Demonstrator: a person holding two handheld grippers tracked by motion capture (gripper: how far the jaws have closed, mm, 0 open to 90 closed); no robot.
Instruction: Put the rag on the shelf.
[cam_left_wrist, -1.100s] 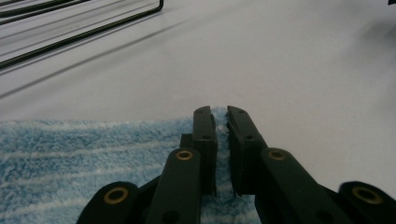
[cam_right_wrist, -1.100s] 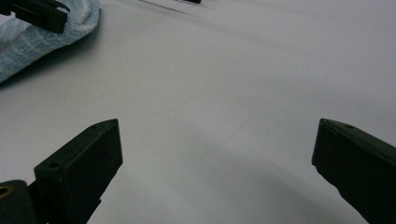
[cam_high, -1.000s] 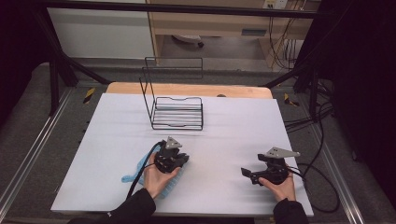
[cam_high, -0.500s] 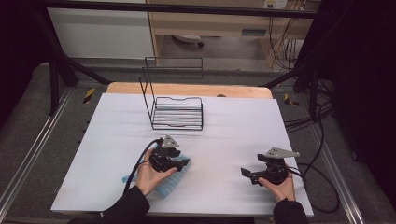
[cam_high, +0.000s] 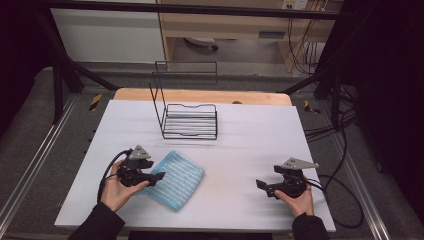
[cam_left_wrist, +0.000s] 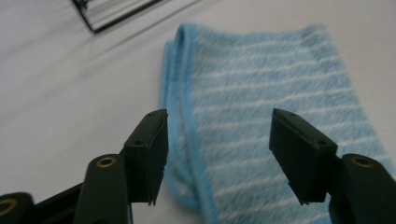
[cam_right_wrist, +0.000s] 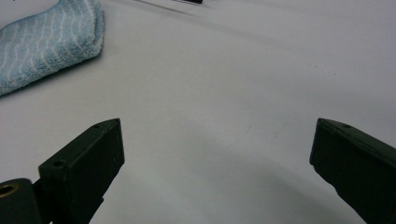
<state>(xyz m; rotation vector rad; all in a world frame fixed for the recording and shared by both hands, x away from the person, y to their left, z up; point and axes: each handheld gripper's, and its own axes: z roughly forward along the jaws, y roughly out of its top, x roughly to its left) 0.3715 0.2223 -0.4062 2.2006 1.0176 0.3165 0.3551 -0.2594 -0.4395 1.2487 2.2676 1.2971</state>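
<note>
Dark lab space, metal frame rails round a white tabletop (cam_high: 240, 145) laid over a wooden board whose far edge shows; cables trail off on the right side of the floor. Black wire rack (cam_high: 189, 119) stands upright at the far middle of the table, its tall back frame rising behind a low slatted tray part; nothing in it. Folded light-blue towel (cam_high: 172, 179) with thin white stripes lies flat on the near-left part of the table, well apart from the rack. Left gripper (cam_high: 156, 176) is in the person's left hand (cam_high: 116, 189), low at the towel's left edge, pointing right across it. In the left gripper view the towel (cam_left_wrist: 261, 116) runs away from the camera, its folded layered edge just inside the left jaw; jaws stand apart, have just been opening, towel lies under and between them but the pads don't press on it. A corner of the rack (cam_left_wrist: 114, 14) sits top left in that view. Right gripper (cam_high: 260, 185) is in the right hand (cam_high: 299, 200) at the near right of the table, well apart from the towel, pointing left toward it. Right gripper view: jaws spread wide over bare white surface, nothing between them, towel (cam_right_wrist: 46, 42) off at upper left.
</note>
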